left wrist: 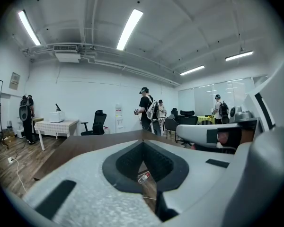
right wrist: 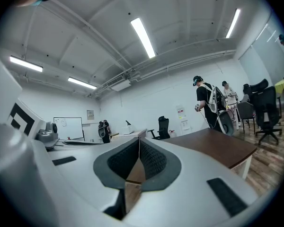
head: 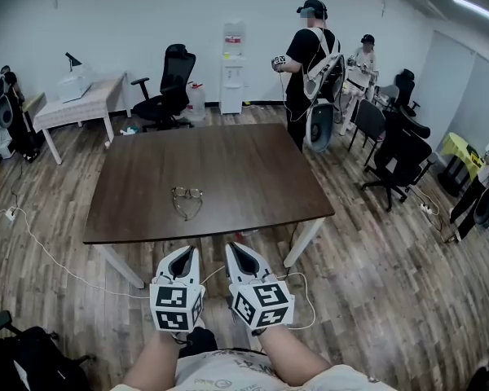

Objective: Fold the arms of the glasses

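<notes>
Two hand-held grippers hover side by side short of a dark brown desk (head: 253, 177), seen from the head camera as I run the rig remotely. The left gripper (head: 187, 252) and the right gripper (head: 235, 249) both have their fingers pressed together with nothing between them, a state each gripper's own camera confirms. Both sit over the wood-plank floor (head: 375, 283), just before the desk's near edge, with their marker cubes toward me. The glasses (head: 187, 195) lie alone on the near left part of the desk, well apart from both grippers. They have a thin dark frame with two clear, roundish lenses side by side on the far side. Both arms are unfolded and reach toward me, and their ends draw close together. Whether the arm tips touch or cross is too small for me to tell. Beyond the desk a person (head: 310, 63) in a black cap and dark shirt stands wearing a backpack, with a water dispenser (head: 233, 68) and a black office chair (head: 173, 84) against the white back wall.
</notes>
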